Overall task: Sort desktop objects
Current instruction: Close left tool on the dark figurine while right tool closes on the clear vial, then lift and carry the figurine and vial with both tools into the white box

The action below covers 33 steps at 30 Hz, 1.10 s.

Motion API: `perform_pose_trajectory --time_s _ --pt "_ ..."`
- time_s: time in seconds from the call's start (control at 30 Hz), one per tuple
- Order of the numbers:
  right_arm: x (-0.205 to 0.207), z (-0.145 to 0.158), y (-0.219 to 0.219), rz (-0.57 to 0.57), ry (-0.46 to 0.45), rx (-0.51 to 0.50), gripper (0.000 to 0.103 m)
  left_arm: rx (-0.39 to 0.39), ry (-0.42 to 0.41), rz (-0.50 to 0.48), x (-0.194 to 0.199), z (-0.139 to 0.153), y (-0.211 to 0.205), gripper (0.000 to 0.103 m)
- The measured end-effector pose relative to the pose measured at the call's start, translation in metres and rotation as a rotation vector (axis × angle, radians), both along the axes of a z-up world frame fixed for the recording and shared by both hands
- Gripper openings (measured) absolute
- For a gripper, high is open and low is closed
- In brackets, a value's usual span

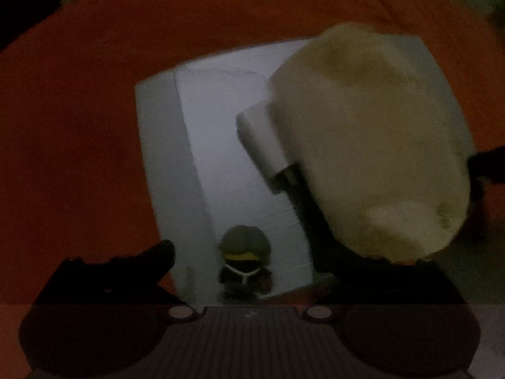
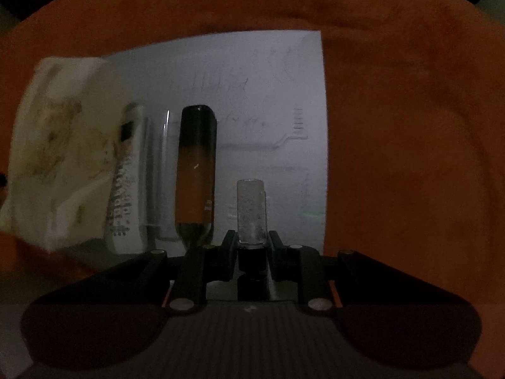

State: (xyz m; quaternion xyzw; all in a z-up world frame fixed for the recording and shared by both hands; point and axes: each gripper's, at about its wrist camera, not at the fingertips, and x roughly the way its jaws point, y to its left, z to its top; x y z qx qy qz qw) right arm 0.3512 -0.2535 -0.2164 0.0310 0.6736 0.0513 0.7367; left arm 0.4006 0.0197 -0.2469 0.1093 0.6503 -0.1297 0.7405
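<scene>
Below, right gripper (image 2: 252, 240) pinching clear vial (image 2: 251, 211) over white tray (image 2: 268, 94); left gripper (image 1: 252, 252) spread wide above small figurine (image 1: 245, 262), orange cloth (image 2: 410, 126) around.

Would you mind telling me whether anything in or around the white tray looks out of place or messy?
Yes: the crumpled cream cloth with brownish stains slumps over the left edge of the white tray, partly covering the white remote-like bar, while the orange-and-black tube lies straight. The right gripper pinches a clear block.
</scene>
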Motion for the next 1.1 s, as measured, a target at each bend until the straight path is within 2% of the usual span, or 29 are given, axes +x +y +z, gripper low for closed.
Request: perform_pose_trajectory --time_s 0.03,0.1,0.13,0.17,0.23,0.27,0.33,0.43,0.5,0.6,0.83,1.1 --pt "0.0 -0.001 0.001 0.002 0.003 0.0 0.023 0.036 -0.026 -0.01 -0.002 -0.001 -0.002 0.102" --pt "0.001 -0.002 0.002 0.007 0.002 0.0 0.023 0.043 -0.017 -0.004 -0.002 -0.008 -0.001 0.091" --pt "0.002 -0.003 0.002 0.009 0.0 0.0 0.023 0.036 -0.005 0.012 -0.002 -0.01 0.002 0.079" --pt "0.003 -0.003 0.002 0.01 -0.002 0.0 0.023 0.02 0.01 0.03 -0.001 -0.014 0.004 0.074" --pt "0.002 -0.004 0.003 0.013 -0.003 0.001 0.023 -0.017 0.047 0.04 0.0 -0.02 0.008 0.041" --pt "0.001 -0.004 0.003 0.016 -0.003 0.002 0.023 -0.033 0.061 0.042 0.0 -0.022 0.009 0.034" --pt "0.0 -0.004 0.005 0.02 0.0 0.001 0.023 -0.05 0.067 0.043 0.001 -0.024 0.011 0.033" --pt "0.002 -0.003 0.003 0.018 0.001 0.001 0.023 -0.071 -0.024 0.056 -0.001 -0.012 0.014 0.023" --pt "0.002 -0.001 0.002 0.012 -0.001 -0.002 0.023 -0.083 -0.059 0.076 0.0 -0.004 0.017 0.023" --pt "0.004 0.001 0.0 0.004 -0.014 -0.009 0.022 -0.107 -0.069 0.108 0.002 0.008 0.023 0.023" --pt "-0.005 0.036 -0.002 -0.018 -0.073 0.008 0.022 -0.142 -0.108 0.158 -0.012 0.038 0.031 0.023" --pt "-0.027 0.087 0.009 0.0 -0.166 0.023 0.023 -0.19 -0.17 0.18 -0.043 0.094 0.026 0.023"
